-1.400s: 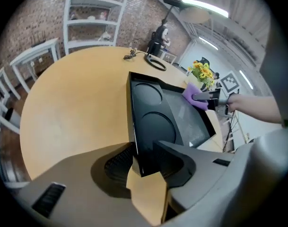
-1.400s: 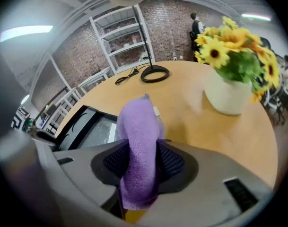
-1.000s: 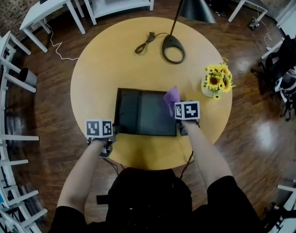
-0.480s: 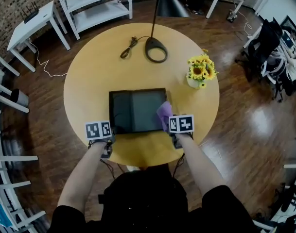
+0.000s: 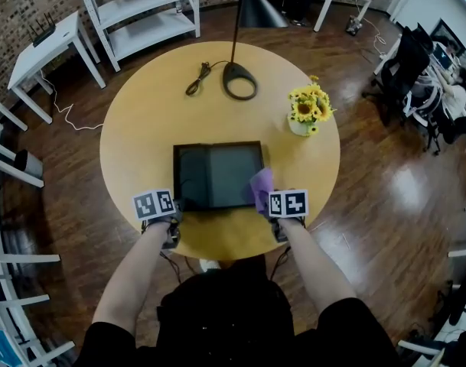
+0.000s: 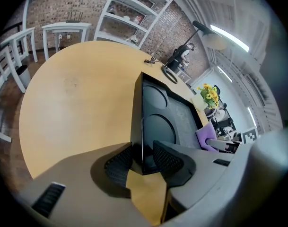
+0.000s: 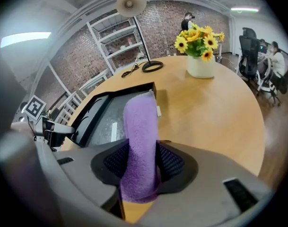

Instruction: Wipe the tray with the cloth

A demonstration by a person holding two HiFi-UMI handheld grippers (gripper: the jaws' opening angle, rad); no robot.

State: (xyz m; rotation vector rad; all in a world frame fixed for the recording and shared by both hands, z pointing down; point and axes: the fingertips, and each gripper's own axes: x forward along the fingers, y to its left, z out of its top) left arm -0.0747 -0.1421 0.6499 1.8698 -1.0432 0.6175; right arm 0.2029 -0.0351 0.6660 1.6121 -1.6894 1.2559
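The black tray (image 5: pixel 217 176) lay at 6 o'clock on the table (image 5: pixel 148 121). The left gripper (image 6: pixel 143 157) was clamped on its rim at the 7 o'clock corner. The right gripper (image 7: pixel 143 161) pinched the purple cloth (image 7: pixel 140 122) over the 5 o'clock corner. A vase (image 5: pixel 298 127) at 2 o'clock held sunflowers (image 5: pixel 309 105).
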